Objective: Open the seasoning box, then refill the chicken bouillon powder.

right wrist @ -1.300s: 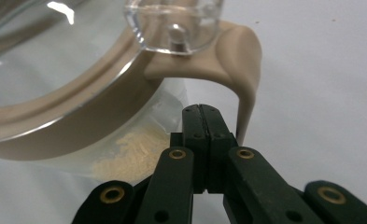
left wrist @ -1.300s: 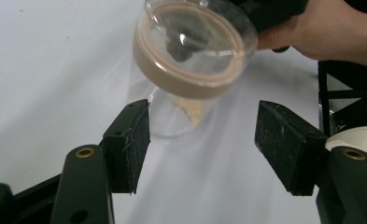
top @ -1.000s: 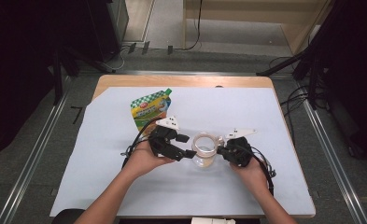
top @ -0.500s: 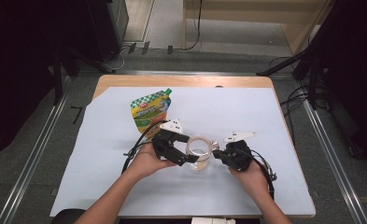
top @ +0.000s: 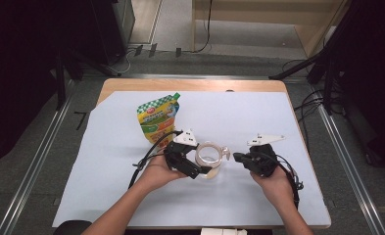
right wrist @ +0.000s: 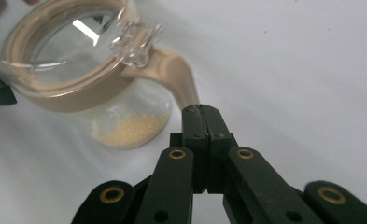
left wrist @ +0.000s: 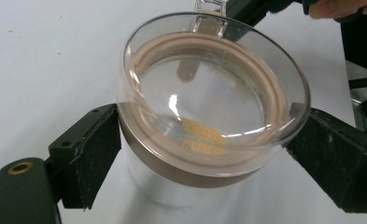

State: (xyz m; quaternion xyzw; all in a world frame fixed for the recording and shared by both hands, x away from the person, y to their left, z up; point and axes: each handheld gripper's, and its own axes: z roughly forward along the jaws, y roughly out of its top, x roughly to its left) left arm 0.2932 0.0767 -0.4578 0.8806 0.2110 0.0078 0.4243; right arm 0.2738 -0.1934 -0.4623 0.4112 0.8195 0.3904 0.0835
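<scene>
A clear glass jar (top: 209, 159) with a tan lid ring and a tan latch stands on the white sheet, with some pale yellow granules in its bottom (right wrist: 125, 128). My left gripper (top: 204, 162) reaches in from the left. Its jaws have just been opening, and they now stand on either side of the jar (left wrist: 209, 102), pads close against its sides. My right gripper (top: 236, 157) is shut on nothing. Its tips (right wrist: 201, 111) sit just below the end of the tan latch (right wrist: 179, 84), right of the jar.
A green and yellow pouch (top: 156, 120) lies flat on the sheet behind the left hand. The white sheet (top: 278, 122) covers most of the wooden table. Cables trail from both grippers toward the near edge.
The left gripper's jaws have spread wider and slid around the jar. The right gripper has drawn back a little to the right, away from the jar's side.
</scene>
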